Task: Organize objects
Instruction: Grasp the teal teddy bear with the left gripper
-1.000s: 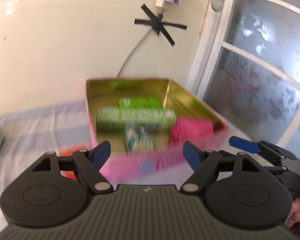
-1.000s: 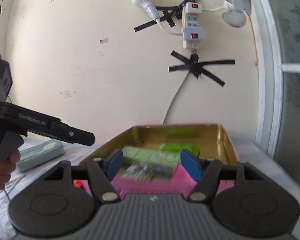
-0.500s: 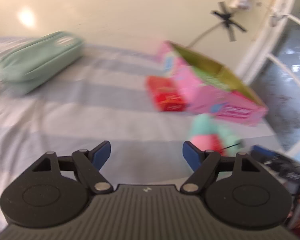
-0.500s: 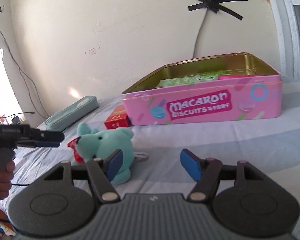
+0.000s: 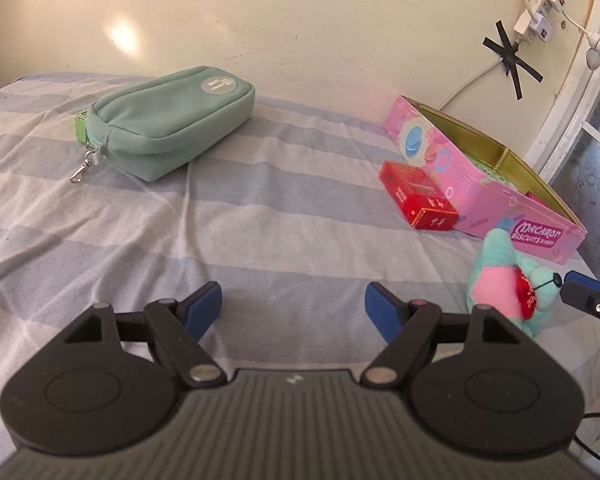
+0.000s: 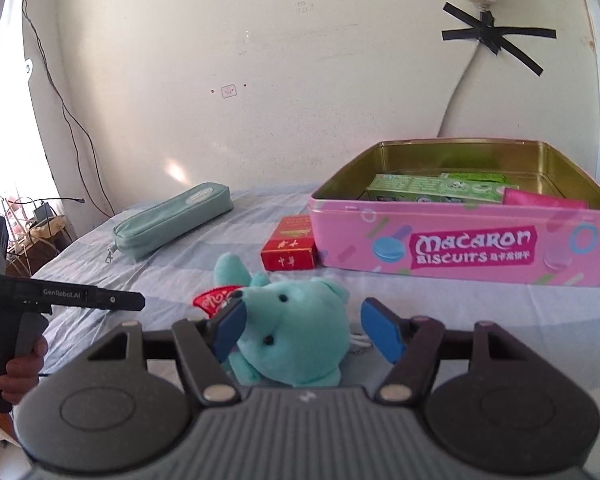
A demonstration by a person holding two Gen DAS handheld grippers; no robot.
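Observation:
A teal plush bear (image 6: 296, 332) with a red heart lies on the striped bedsheet; it also shows in the left wrist view (image 5: 508, 284). My right gripper (image 6: 306, 332) is open with its jaws on either side of the bear's head, not closed on it. My left gripper (image 5: 294, 308) is open and empty over bare sheet. A pink Macaron Biscuits tin (image 6: 460, 252) stands open behind the bear and holds green boxes (image 6: 432, 190) and a pink packet (image 6: 540, 200). A red box (image 6: 290, 250) lies against the tin's left side.
A mint green zip pouch (image 5: 164, 120) lies at the back left of the bed near the wall. A window frame (image 5: 572, 92) stands right of the tin. Cables and taped power strips (image 5: 536, 20) hang on the wall above.
Both grippers have pulled back from above the tin. The left one swung left over the sheet. The right one dropped low and closed in around the plush bear.

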